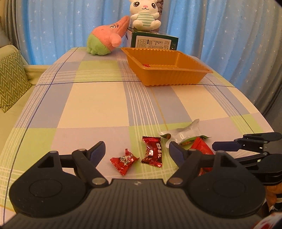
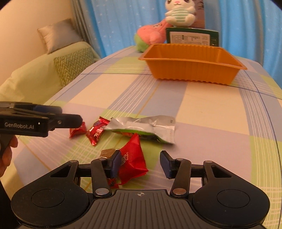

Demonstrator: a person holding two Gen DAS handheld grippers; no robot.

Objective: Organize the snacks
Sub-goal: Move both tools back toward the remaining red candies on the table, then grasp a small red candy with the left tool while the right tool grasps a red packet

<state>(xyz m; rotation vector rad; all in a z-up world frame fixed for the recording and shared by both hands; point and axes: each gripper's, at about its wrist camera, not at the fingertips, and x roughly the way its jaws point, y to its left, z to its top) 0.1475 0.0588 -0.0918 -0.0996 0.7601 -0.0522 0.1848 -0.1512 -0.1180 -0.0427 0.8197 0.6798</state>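
Note:
My left gripper [image 1: 137, 151] hangs open low over the checked tablecloth, with two red wrapped candies [image 1: 124, 161] [image 1: 152, 152] lying between its fingers, untouched. A silver snack packet [image 1: 183, 134] lies just beyond. In the right wrist view my right gripper [image 2: 141, 163] is open around a red triangular packet [image 2: 134, 162]. Its left pad is against the packet and its right pad stands apart from it. The orange tray [image 2: 190, 70] sits at the far end of the table and holds a red sweet [image 1: 147, 65].
A small gold-wrapped piece [image 2: 107, 152] lies beside the right gripper's left finger. Two plush toys [image 1: 105, 40] [image 1: 145, 15] and a green box [image 1: 155, 41] stand behind the tray. A sofa with cushions [image 2: 74, 65] is at the left. The left gripper [image 2: 75, 120] reaches in near the candies.

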